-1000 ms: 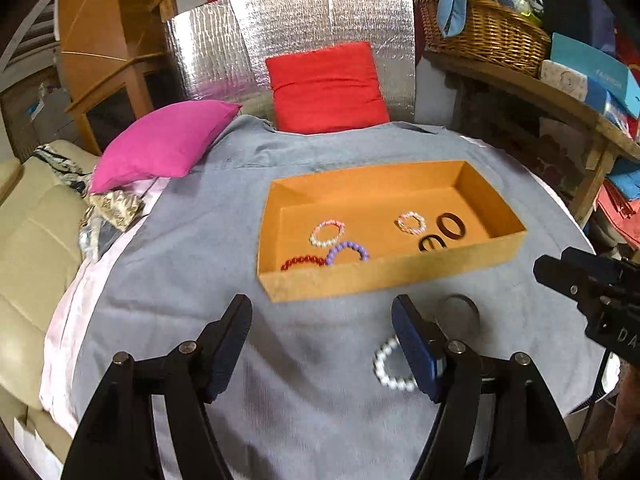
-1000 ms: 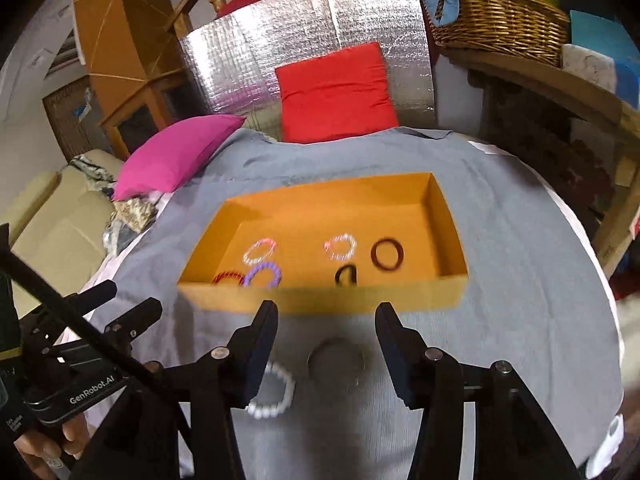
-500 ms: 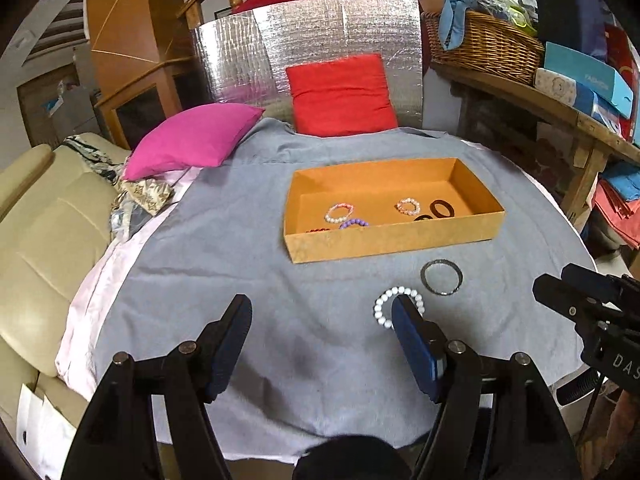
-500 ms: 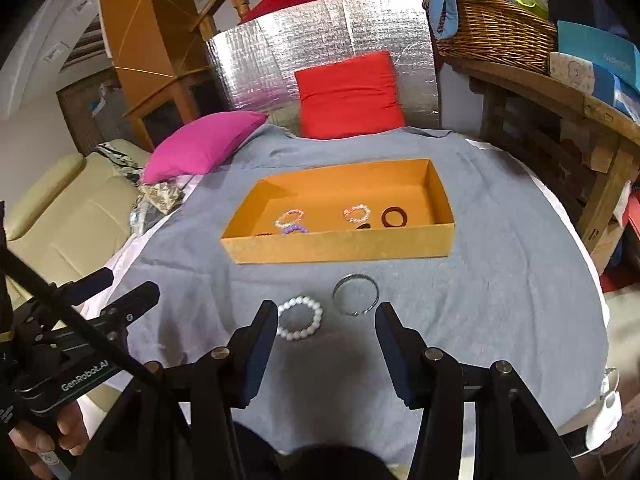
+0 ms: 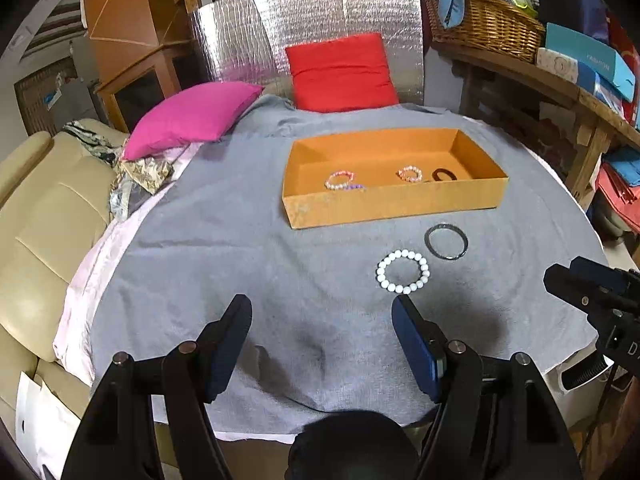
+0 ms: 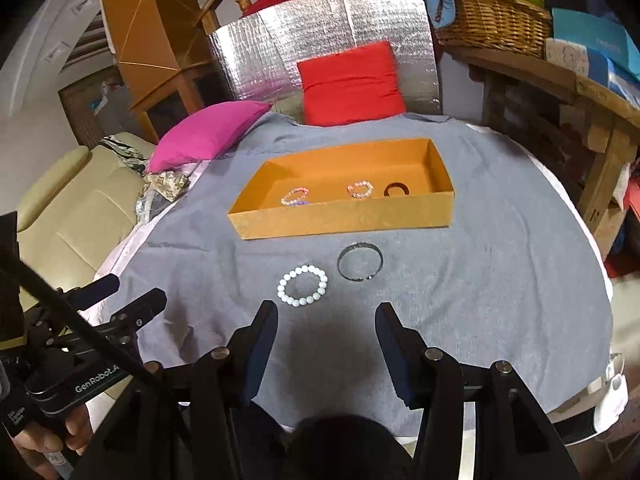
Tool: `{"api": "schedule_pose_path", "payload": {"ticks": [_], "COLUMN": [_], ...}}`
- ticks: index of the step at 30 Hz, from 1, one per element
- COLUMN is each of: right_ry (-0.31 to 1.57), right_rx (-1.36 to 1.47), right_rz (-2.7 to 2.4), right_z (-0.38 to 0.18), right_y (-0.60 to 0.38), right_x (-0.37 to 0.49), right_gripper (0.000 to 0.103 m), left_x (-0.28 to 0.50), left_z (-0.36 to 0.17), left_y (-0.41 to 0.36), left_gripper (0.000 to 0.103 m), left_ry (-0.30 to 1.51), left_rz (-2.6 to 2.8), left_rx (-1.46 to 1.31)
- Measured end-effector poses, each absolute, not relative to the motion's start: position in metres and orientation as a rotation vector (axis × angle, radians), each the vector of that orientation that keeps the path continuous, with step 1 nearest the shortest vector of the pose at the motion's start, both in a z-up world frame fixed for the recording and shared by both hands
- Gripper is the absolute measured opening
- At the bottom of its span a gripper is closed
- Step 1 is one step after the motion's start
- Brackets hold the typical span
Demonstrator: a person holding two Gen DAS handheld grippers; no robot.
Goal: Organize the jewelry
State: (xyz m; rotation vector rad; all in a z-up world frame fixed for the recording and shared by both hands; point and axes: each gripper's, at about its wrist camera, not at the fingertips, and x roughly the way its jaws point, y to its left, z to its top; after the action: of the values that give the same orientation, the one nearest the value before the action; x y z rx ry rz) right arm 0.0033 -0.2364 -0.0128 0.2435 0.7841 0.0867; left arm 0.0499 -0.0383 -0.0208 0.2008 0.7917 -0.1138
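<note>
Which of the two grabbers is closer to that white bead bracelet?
Left, slightly. The white bead bracelet lies just past the left gripper right fingertip; the right gripper sits back from it, bracelet off its left finger.

"GenRobot.A…" on left claw (image 6: 138, 306) body.

Cream sofa (image 5: 44, 216), wooden shelf (image 5: 560, 88)

place: home living room | evidence: sofa (image 5: 44, 216), cushions (image 5: 192, 118), wicker basket (image 5: 486, 26)
</note>
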Motion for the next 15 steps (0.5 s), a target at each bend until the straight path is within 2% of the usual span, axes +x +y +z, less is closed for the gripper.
{"api": "schedule_pose_path", "payload": {"ticks": [15], "right_ry": [0.893], "right_rx": [0.303], "right_rz": [0.066], "right_z": [-0.065], "right_y": [-0.250], "right_x": [0.039], "right_gripper": [0.055], "left_x": [0.089], "left_z": [-0.071], "left_y": [-0.042], "left_gripper": [0.073], "left_ry": [0.913], "left_rz": [-0.116], "left_rx": [0.214]}}
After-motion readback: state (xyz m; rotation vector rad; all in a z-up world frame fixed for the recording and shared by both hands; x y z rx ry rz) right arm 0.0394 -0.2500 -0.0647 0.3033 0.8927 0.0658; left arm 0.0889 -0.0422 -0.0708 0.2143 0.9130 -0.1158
